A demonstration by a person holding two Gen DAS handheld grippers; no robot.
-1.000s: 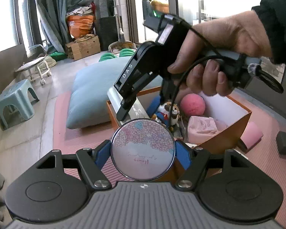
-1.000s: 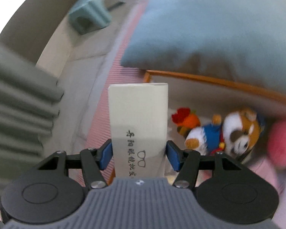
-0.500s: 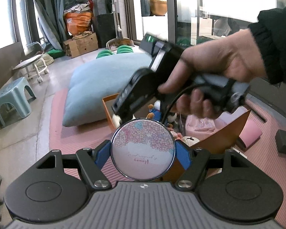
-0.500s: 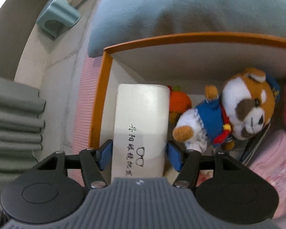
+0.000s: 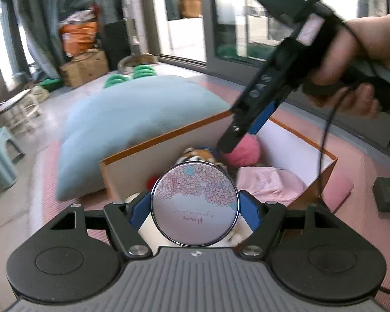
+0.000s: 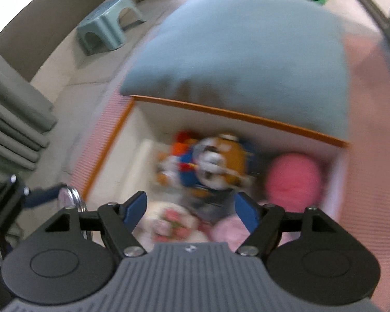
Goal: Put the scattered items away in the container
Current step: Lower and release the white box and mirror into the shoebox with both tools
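My left gripper (image 5: 195, 209) is shut on a round disc (image 5: 195, 192) with a pink flower print, held over the near edge of the orange-rimmed box (image 5: 166, 134). A hand holds my right gripper (image 6: 191, 208) above the box. Its jaws are opening and nothing is between them. A white case (image 6: 143, 161) lies at the left inside the box, beside a plush dog (image 6: 215, 163), a pink ball (image 6: 293, 179) and pink cloth (image 5: 267, 184). In the left wrist view the right gripper (image 5: 231, 140) points down near the pink ball (image 5: 247, 150).
A large blue cushion (image 6: 247, 52) lies against the far side of the box. On the pink mat to the right are a small dark box (image 5: 387, 193) and a pink pad (image 5: 338, 189). A green stool (image 6: 104, 31) stands on the floor at the left.
My right gripper let go of the white case, which now lies in the box, and rose away from it. My left gripper came closer over the box, still holding the disc.
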